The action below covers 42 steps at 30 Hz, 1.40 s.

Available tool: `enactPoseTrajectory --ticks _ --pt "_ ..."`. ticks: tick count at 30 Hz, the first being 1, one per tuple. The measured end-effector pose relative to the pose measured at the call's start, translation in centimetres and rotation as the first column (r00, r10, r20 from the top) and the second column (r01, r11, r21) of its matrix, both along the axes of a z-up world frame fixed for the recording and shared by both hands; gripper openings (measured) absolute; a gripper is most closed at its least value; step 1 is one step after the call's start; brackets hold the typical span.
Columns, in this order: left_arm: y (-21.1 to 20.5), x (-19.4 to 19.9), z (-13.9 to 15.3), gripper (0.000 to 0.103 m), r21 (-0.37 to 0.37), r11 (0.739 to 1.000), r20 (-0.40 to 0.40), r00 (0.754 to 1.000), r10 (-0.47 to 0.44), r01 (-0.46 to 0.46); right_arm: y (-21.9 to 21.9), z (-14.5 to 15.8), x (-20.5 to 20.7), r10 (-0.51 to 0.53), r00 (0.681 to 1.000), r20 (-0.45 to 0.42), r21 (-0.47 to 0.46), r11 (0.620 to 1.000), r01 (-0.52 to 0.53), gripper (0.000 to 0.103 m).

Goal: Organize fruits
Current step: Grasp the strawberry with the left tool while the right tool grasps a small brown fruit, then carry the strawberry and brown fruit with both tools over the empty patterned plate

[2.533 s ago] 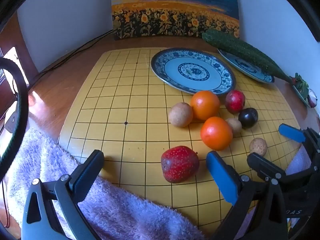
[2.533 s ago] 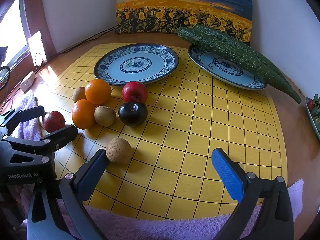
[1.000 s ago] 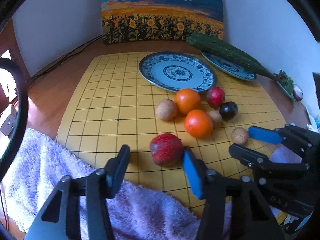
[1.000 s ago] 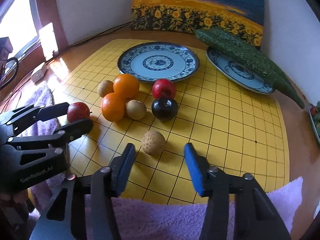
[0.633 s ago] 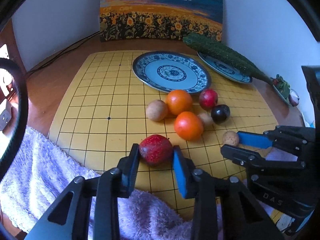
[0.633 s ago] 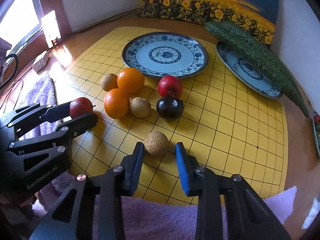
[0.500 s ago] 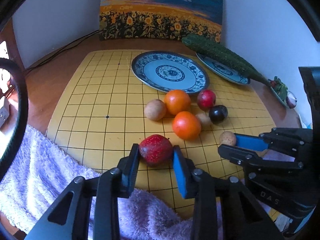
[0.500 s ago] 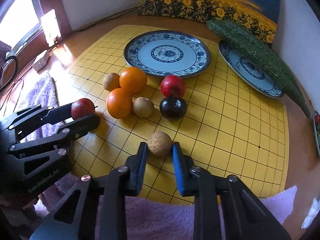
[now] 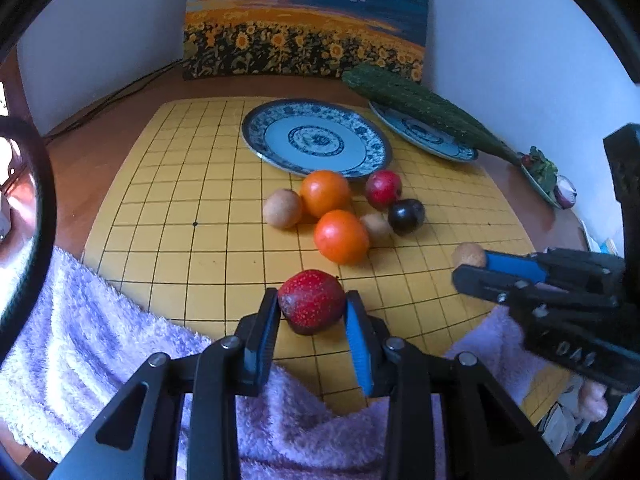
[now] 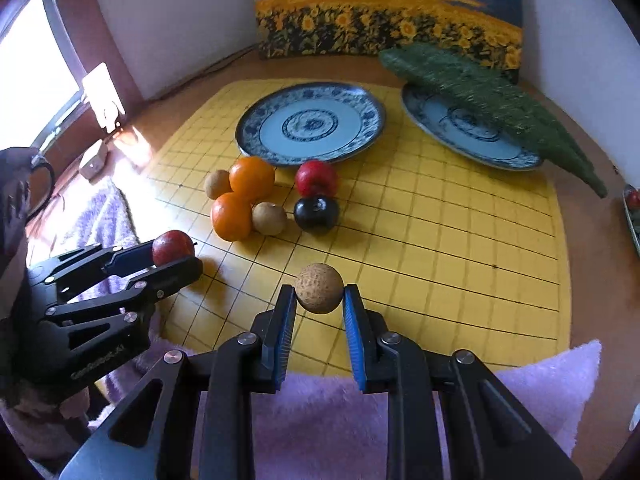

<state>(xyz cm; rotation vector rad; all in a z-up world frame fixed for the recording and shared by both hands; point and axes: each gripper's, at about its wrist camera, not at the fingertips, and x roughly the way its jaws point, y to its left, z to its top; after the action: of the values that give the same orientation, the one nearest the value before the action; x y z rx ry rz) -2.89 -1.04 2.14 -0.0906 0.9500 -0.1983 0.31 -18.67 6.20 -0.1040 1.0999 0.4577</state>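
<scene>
**Two fruits gripped, none on a plate yet**

The task looks barely begun. The near plate (image 10: 310,124) is bare, and the far plate (image 10: 460,128) carries only a long green gourd (image 10: 492,96). No fruit sits on either.

The left gripper (image 9: 312,312) has its jaws pinched on a red fruit (image 9: 311,299) at the near edge of the yellow grid board (image 9: 168,208). From the right wrist view the fruit seems raised a little off the board, with its shadow lying beside it, though this is hard to be sure of. The right gripper (image 10: 319,300) has its jaws pinched on a rough tan ball-shaped fruit (image 10: 319,288), also near the front of the board, and I cannot tell whether it has left the surface.

Six fruits remain loose in a cluster just in front of the near plate: two oranges (image 10: 252,178) (image 10: 231,216), two brown fruits (image 10: 217,184) (image 10: 269,218), a red apple (image 10: 316,178) and a dark plum (image 10: 316,212). The oranges touch each other; the apple and plum sit close together.

So what is left, as I judge it, is nearly everything: carry the two gripped fruits to a plate, then come back for the six. A lilac towel (image 9: 80,328) lies over the board's near edge on the tabletop, below both grippers.
</scene>
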Motion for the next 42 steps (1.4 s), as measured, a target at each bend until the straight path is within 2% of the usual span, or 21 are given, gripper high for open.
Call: enactPoseTrajectory --ticks 9,14,17,27,42 --pt "-0.5 -0.7 3.2 0.034 0.015 1.000 0.063 0.998 -0.018 0.017 -1.4 4.3 -1.1 0.000 0.998 0.070 0.035 0.999 -0.003 0.025" --pt "-0.6 -0.7 5.1 0.034 0.020 0.999 0.088 0.996 -0.032 0.031 -1.4 7.3 -2.0 0.000 0.989 0.148 0.045 0.999 -0.007 0.025" --pt "-0.6 -0.6 5.9 0.034 0.026 0.999 0.101 0.994 -0.041 0.039 -0.9 8.2 -2.2 0.005 0.986 0.164 0.064 0.998 -0.015 0.026" --pt "0.3 0.8 6.9 0.034 0.015 1.000 0.111 0.994 -0.013 0.012 1.5 7.5 -1.4 0.038 0.985 0.168 0.100 0.993 -0.056 0.025" --pt "1.2 5.2 6.3 0.034 -0.007 1.000 0.076 0.997 0.018 -0.018 3.4 5.5 2.9 0.047 0.989 0.139 0.100 0.993 -0.062 0.025"
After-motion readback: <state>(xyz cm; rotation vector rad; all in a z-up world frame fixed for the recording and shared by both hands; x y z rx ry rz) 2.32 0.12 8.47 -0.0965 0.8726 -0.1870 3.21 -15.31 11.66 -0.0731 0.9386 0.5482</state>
